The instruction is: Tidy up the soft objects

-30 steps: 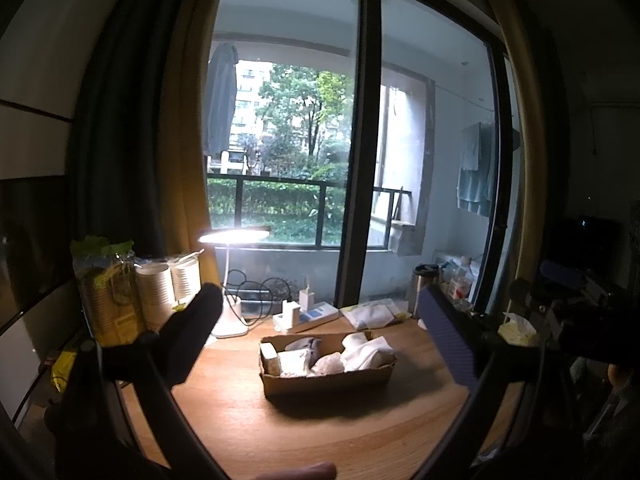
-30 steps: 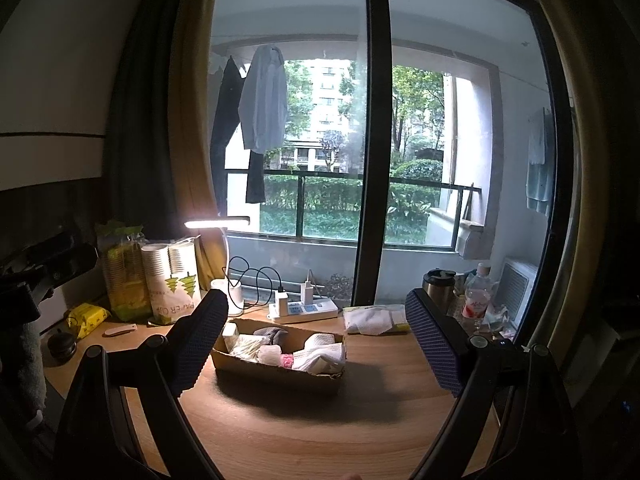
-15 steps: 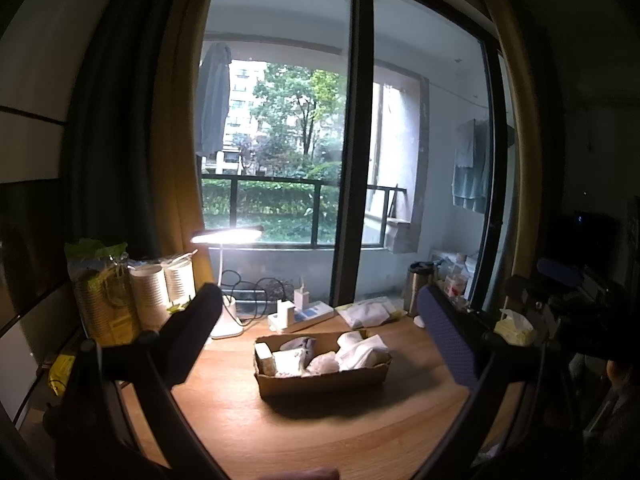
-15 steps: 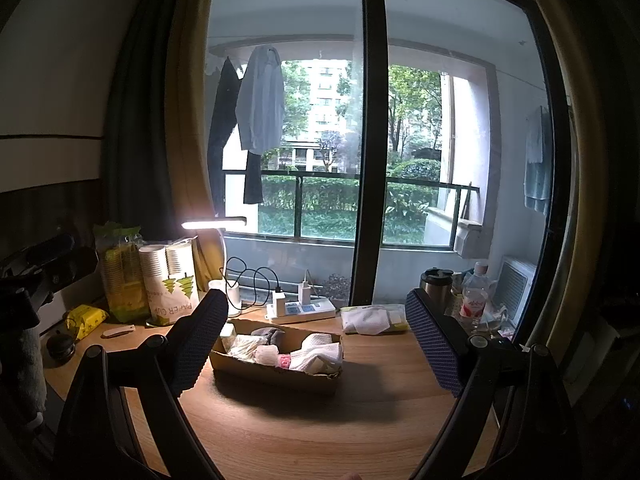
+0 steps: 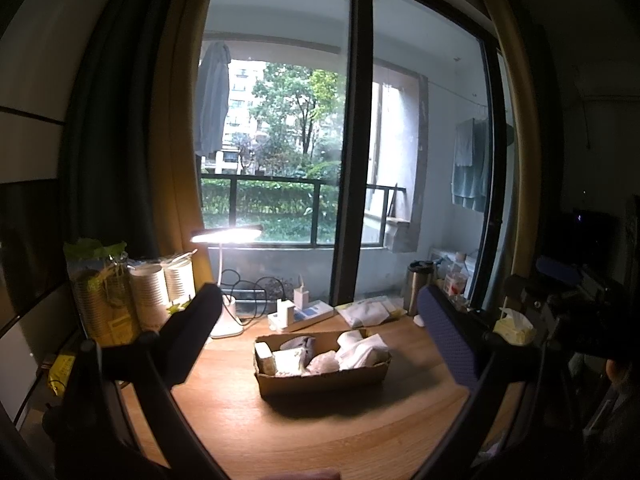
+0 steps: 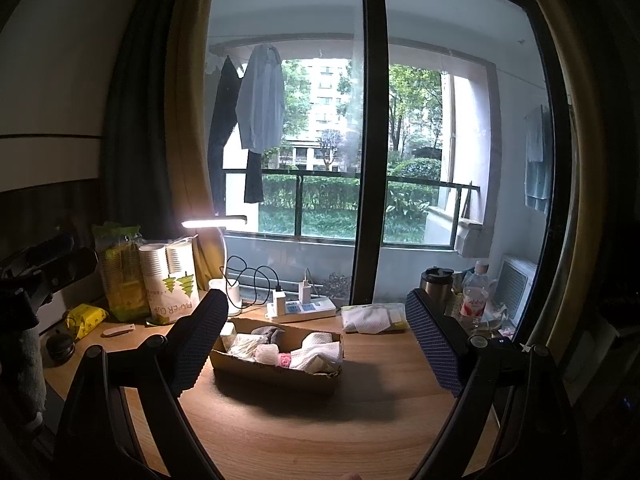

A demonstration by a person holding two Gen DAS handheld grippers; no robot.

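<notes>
Our left gripper (image 5: 320, 332) and right gripper (image 6: 314, 338) hang spread wide, grasping nothing. Ahead between both jaws sits the shallow cardboard box (image 6: 276, 372) on the wooden table (image 6: 320, 432), holding crumpled white cloths (image 6: 318, 354) and a grey sock (image 6: 272, 334)

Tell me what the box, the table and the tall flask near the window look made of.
Box: corrugated cardboard, matte brown, with a ragged torn rim. Table: wood or wood-look laminate, light and smooth, grain lines showing; which one is unclear. Flask: probably brushed metal, dull grey sheen, with a dark lid.
</notes>
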